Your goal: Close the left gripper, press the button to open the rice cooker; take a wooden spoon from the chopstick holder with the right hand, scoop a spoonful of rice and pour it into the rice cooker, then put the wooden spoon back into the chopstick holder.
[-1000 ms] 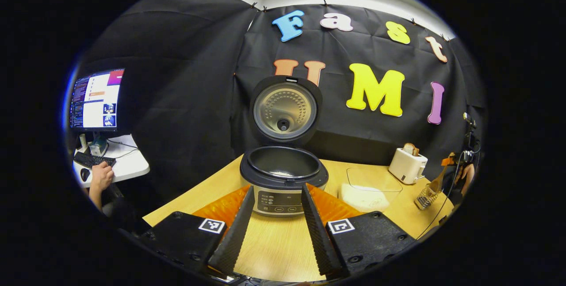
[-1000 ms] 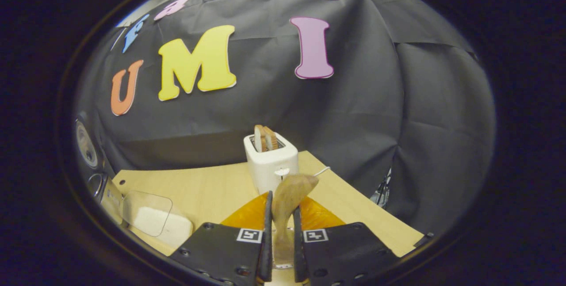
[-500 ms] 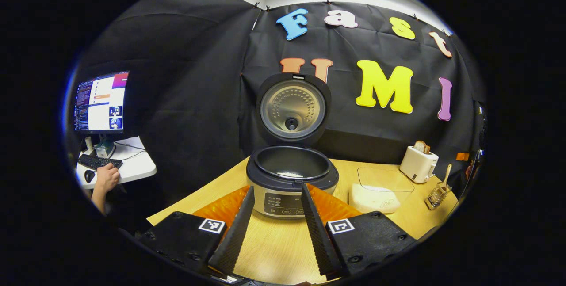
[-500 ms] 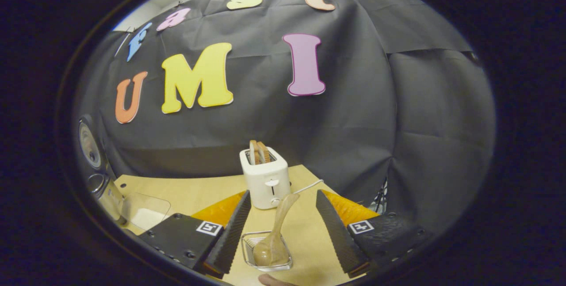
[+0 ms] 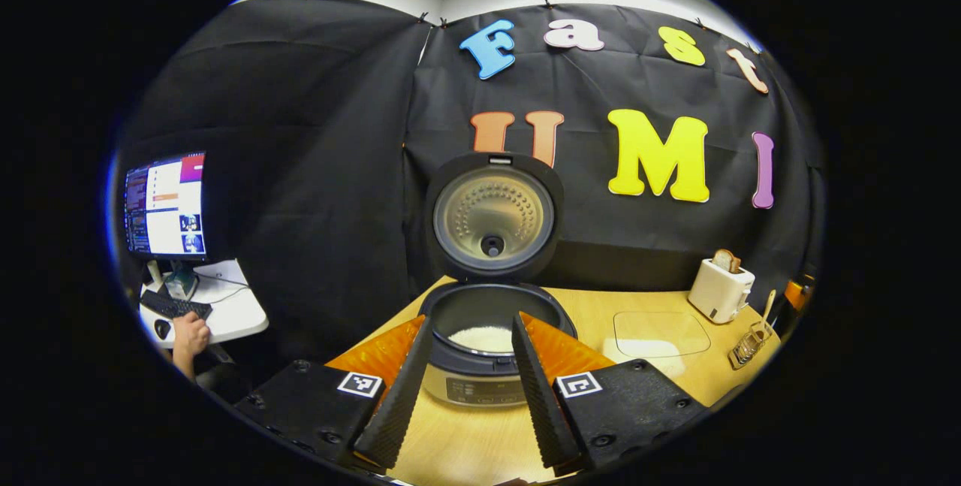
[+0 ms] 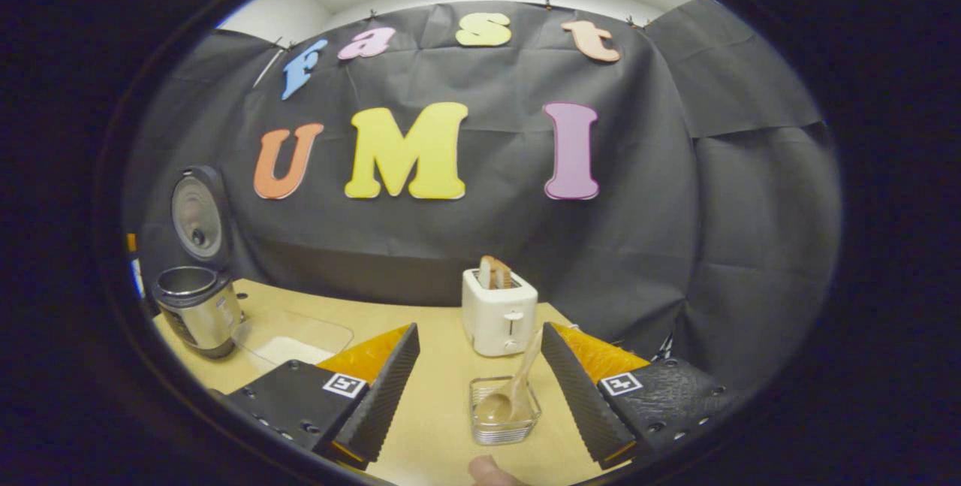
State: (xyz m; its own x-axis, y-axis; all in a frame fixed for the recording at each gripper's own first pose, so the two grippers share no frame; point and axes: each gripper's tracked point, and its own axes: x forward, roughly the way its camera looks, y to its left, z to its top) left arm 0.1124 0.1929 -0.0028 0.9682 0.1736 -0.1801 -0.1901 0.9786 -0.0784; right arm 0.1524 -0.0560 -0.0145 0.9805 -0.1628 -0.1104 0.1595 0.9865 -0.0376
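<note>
The light-brown wooden spoon [image 6: 515,388] is standing bowl-down in the clear wire-like chopstick holder [image 6: 504,421], apart from the right gripper [image 6: 480,384], whose fingers are spreading wide. The left gripper [image 5: 465,384] is also staying spread before the open rice cooker [image 5: 492,324]. The spoon is probably light, stiff and smooth; the thin handle is the best place to hold.

A: Left gripper view sits low, close behind the open rice cooker [image 5: 492,321], facing the back wall!

B: Right gripper view looks over the chopstick holder [image 6: 503,415]; both catch the toaster [image 6: 498,312] and bench [image 6: 443,396].
</note>
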